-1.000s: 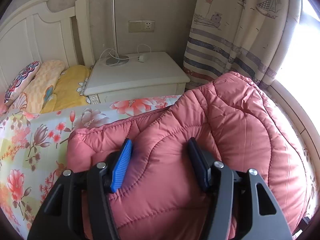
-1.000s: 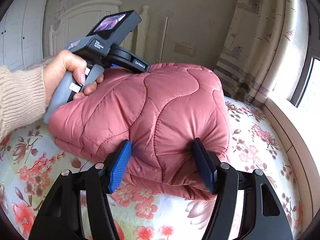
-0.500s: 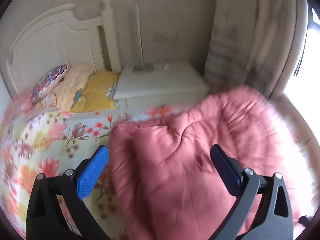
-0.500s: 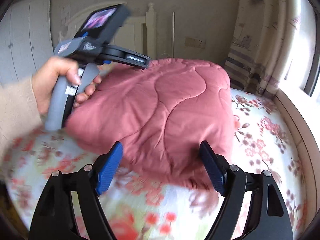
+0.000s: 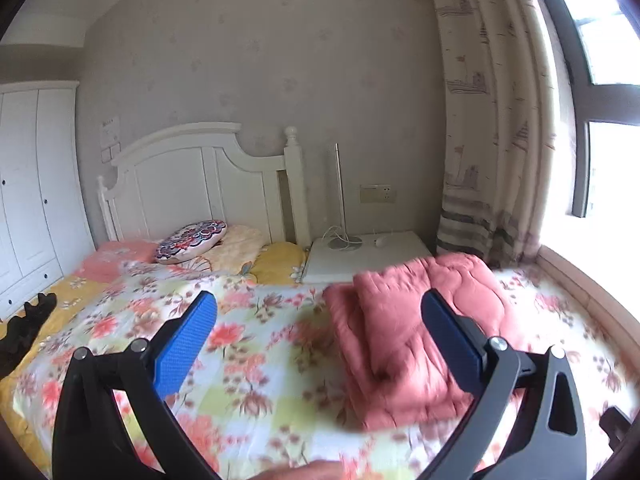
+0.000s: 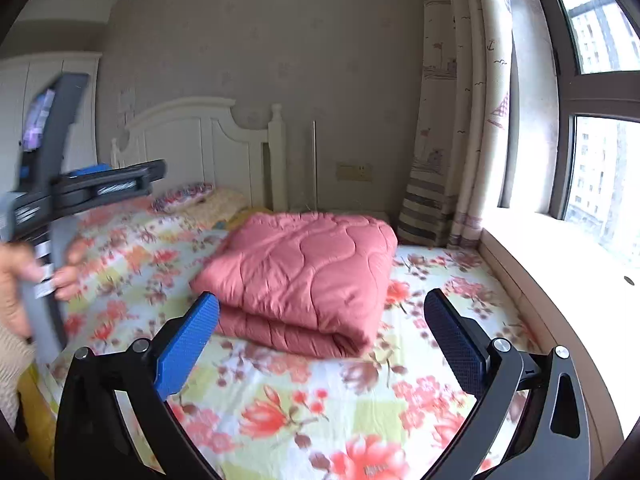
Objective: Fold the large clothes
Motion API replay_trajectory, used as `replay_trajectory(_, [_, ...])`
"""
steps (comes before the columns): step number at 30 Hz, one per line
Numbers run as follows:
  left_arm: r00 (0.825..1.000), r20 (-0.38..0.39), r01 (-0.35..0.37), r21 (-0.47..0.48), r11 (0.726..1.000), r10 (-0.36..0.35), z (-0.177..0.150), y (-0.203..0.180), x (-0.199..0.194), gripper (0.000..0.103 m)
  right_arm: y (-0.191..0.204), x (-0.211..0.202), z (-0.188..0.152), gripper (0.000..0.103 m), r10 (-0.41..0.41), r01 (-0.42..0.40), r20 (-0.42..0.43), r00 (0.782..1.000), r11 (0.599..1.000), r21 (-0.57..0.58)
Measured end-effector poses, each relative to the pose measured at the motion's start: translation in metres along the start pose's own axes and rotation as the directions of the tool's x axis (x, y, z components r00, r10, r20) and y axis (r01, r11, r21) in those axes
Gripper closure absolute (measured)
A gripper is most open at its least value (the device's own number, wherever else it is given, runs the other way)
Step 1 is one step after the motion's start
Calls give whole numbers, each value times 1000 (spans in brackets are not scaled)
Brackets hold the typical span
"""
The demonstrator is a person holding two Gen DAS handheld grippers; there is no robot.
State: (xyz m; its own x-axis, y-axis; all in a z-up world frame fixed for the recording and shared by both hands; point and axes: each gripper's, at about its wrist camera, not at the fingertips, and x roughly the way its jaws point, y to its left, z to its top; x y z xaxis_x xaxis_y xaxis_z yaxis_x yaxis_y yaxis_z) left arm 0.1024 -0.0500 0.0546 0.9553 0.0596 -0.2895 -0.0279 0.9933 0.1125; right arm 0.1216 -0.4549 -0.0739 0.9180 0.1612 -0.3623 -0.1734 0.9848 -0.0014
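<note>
Floral bed (image 6: 304, 400) — folded pink quilt (image 6: 304, 276)

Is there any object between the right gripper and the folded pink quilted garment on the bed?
Nothing visible stands between them. The right gripper is open, and ahead of it only bare floral bedsheet leads to the folded pink quilted garment. The left gripper is off to the side, not in that path.

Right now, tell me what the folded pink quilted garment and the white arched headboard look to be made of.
Folded pink quilted garment: seems a padded synthetic shell with a faint sheen; puffy stitched wavy channels suggest filling.
White arched headboard: looks like painted wood with a smooth satin finish; panel grooves and a turned post show, though the core material cannot be told.
</note>
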Motion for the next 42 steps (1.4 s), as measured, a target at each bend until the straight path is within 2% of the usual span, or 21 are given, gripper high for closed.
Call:
replay_trajectory(2, [999, -4, 44, 18, 999, -44, -15, -10, -17, 2, -2, -3, -6, 4, -17, 17, -19, 1000, 1000, -1])
replay_trajectory(7, [995, -29, 99, 68, 993, -97, -44, -33, -41, 2, -13, -13, -14, 4, -34, 36, -42, 999, 998, 42])
replay_trajectory(11, [994, -36, 107, 95, 990, -104, -58, -44, -48, 2, -19, -12, -16, 4, -47, 50, -52, 998, 997, 61])
replay_trajectory(16, [991, -68, 116, 73, 991, -112, -67, -46, -44, 2, -17, -5, -18, 4, -44, 48, -70, 997, 997, 65])
replay_trajectory(42, [991, -95, 94, 36, 995, -90, -73, -32, -42, 2, -1, -5, -20, 4, -5, 8, -77, 997, 999, 39])
